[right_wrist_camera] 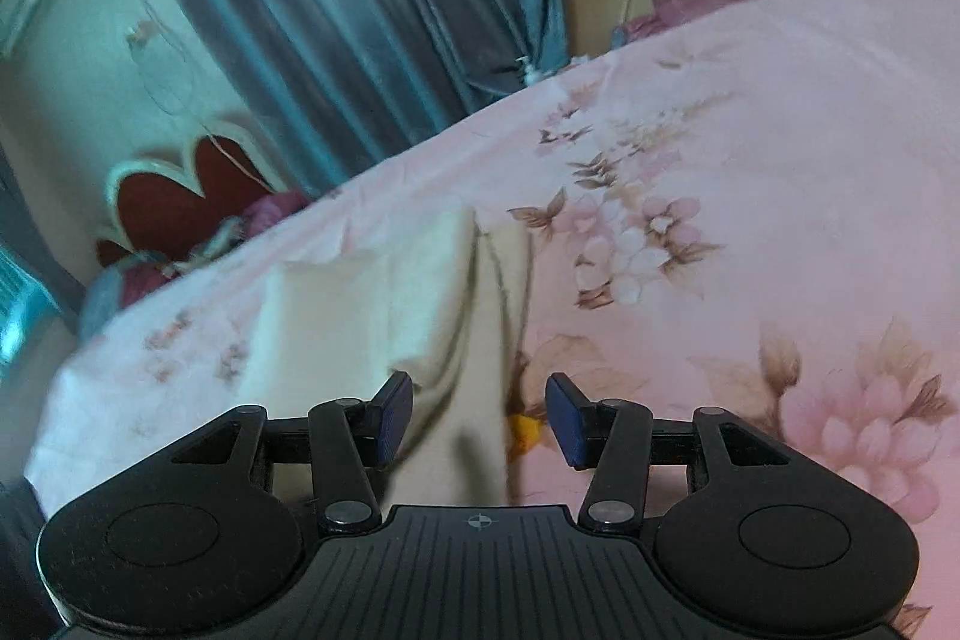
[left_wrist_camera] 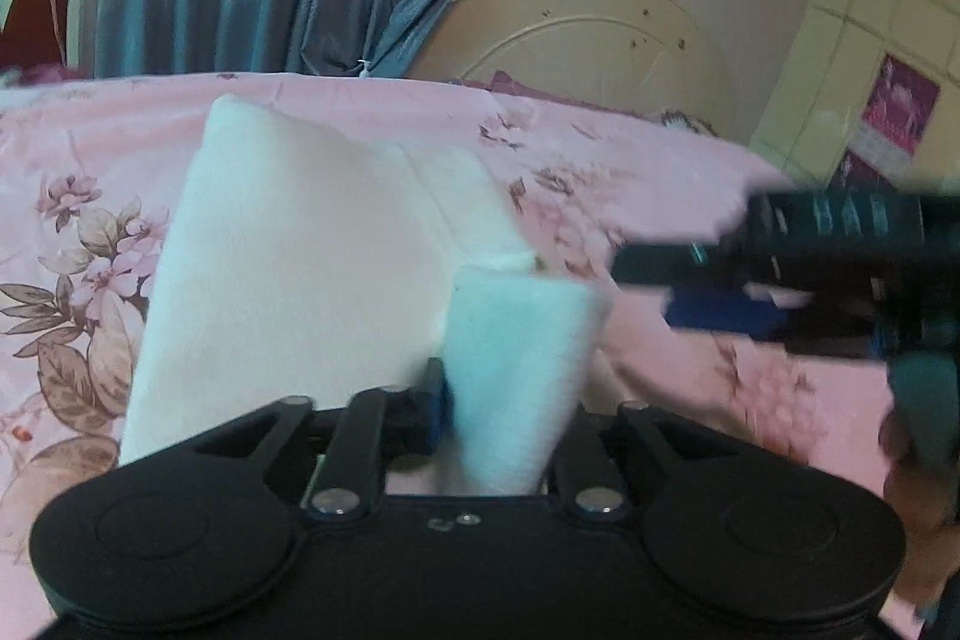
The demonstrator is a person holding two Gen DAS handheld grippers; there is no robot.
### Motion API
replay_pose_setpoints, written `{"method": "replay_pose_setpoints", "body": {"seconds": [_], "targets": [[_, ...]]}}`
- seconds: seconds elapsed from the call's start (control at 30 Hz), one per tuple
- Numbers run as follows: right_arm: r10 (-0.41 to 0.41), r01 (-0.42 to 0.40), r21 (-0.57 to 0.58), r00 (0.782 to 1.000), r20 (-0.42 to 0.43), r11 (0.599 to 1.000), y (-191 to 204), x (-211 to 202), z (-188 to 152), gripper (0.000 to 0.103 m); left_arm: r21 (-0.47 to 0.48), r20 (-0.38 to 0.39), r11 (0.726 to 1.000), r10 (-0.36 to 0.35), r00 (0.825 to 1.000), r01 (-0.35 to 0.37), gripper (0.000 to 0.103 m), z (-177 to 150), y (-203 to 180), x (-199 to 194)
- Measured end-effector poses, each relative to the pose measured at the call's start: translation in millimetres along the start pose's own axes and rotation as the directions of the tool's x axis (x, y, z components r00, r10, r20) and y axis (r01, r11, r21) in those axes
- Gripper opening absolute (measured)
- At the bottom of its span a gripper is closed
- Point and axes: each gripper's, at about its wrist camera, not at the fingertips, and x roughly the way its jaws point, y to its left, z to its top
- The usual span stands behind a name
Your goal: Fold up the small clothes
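Pink floral bed (right_wrist_camera: 780,112) under my white cloth (left_wrist_camera: 288,268).
My left claw (left_wrist_camera: 480,400) pinched its lifted edge at lower centre; my right claw (right_wrist_camera: 480,418) hung released.

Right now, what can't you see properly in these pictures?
- Left wrist view: the left gripper has one fingertip buried behind the white cloth it pinches.
- Left wrist view: the right gripper is motion-blurred.
- Right wrist view: a yellow thing mostly hidden under the cloth.
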Motion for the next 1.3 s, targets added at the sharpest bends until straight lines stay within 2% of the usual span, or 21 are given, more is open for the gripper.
{"method": "replay_pose_setpoints", "body": {"seconds": [0.13,0.23,0.3,0.4,0.6,0.67,0.7,0.8,1.0,1.2,1.3], "targets": [[0.073,-0.072,0.024,0.995,-0.067,0.997,7,15,0,0.049,0.044,-0.022,0.998,-0.043,0.999,0.044,0.056,-10,-10,-18],[0.069,-0.068,0.021,0.992,-0.104,0.997,10,29,-4,0.049,0.058,-0.036,0.994,-0.086,0.996,0.088,0.06,-17,-8,-39],[0.072,-0.069,0.028,0.99,-0.119,0.997,11,38,-3,0.049,0.036,-0.037,0.994,-0.097,0.995,0.099,0.06,-20,3,-53],[0.078,-0.075,0.027,0.989,-0.126,0.997,13,51,-1,0.049,-0.022,-0.003,0.997,-0.075,0.997,0.075,0.06,-18,24,-76],[0.065,-0.065,0.003,0.992,-0.11,0.998,19,64,1,0.048,-0.155,0.073,0.987,0.061,0.995,-0.049,0.061,4,71,-107],[0.047,-0.048,-0.015,0.994,-0.1,0.999,19,65,2,0.015,-0.157,0.07,0.983,0.11,0.991,-0.098,0.061,11,83,-101],[0.046,-0.048,-0.012,0.994,-0.094,0.999,18,65,3,0.013,-0.164,0.07,0.98,0.122,0.99,-0.109,0.061,13,89,-100],[0.032,-0.035,-0.037,0.995,-0.091,0.999,22,67,4,0.011,-0.191,0.061,0.975,0.123,0.99,-0.11,0.061,22,99,-84],[-0.012,0.012,-0.116,1.0,0.004,0.993,28,41,7,0.009,-0.174,0.078,0.983,0.064,0.995,-0.05,0.061,38,85,-64],[-0.054,0.054,-0.031,0.998,-0.013,0.998,7,46,-1,0.009,-0.162,0.021,0.986,0.038,0.999,-0.034,0.061,39,78,-26],[-0.042,0.043,0.019,0.997,-0.06,0.999,-3,54,-2,0.009,-0.174,-0.048,0.983,0.048,0.998,-0.056,0.059,35,83,-8]]}}
